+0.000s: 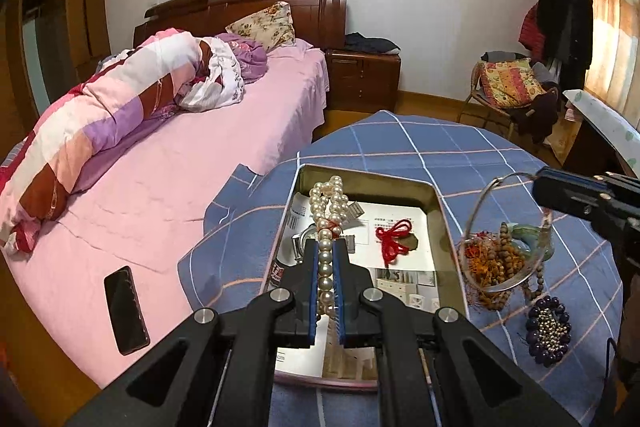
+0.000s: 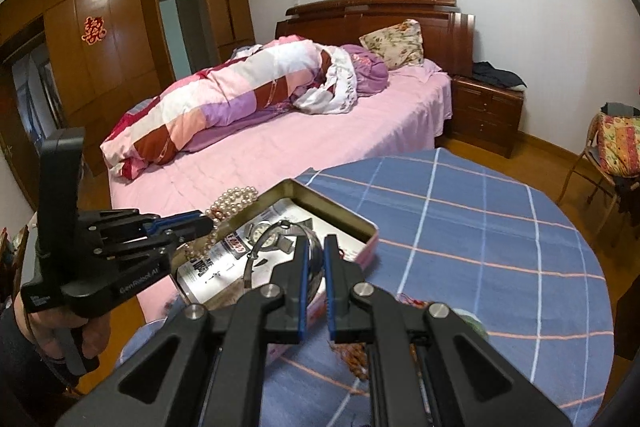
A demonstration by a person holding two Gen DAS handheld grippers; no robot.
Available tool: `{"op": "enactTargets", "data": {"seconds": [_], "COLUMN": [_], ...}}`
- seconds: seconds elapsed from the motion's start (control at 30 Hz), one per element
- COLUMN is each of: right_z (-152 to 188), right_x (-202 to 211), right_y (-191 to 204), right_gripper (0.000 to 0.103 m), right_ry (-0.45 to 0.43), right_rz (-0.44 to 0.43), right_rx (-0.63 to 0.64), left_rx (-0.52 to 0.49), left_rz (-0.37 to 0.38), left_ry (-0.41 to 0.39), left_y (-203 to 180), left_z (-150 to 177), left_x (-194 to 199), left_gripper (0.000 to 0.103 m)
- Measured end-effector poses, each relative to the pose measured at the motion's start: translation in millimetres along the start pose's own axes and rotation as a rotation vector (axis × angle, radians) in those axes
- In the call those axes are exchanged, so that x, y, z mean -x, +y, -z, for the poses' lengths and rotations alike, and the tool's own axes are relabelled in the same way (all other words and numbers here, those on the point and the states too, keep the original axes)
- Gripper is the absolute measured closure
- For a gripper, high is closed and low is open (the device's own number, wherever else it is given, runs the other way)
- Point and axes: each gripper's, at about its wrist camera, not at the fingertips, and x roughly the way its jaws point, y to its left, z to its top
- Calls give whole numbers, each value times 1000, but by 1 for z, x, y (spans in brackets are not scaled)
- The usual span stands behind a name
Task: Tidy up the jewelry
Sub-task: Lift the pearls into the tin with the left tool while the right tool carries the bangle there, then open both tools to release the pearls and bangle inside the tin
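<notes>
The left gripper [image 1: 326, 247] was clamped on a pearl necklace [image 1: 329, 215], and the strand ran between its blue pads [image 1: 313, 267] and hung in loops past the tips, above the open metal tin [image 1: 440, 215]. Inside the tin lay a red cord [image 1: 394, 241] and a wristwatch [image 2: 262, 231] on printed paper.

The right gripper [image 2: 314, 247] was closed on a thin silver bangle [image 1: 490, 223], which stood up from the blue checked tablecloth [image 2: 480, 227], just beside the tin. Under the bangle, wooden beads [image 1: 502, 263] with orange tassels lay on the cloth, and a purple bead bracelet [image 1: 548, 327] lay near them.
</notes>
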Motion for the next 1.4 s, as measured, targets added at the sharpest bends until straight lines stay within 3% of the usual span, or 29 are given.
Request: {"op": "enactTargets", "data": {"seconds": [1.03,1.4], "right_z": [8,14], "right_x": [-66,-79], "right_y": [11,8], "right_gripper": [93,93], "right_ry": [137,163], "right_rz": [-9,14], "right_rx": [-5,-11], "left_rx": [-14,-29], "left_rz": [45,26], "left_ry": [75,107], "left_y": [0,1], "left_z": [8,15], "left_x": [-26,-38], "left_gripper": [97,97]}}
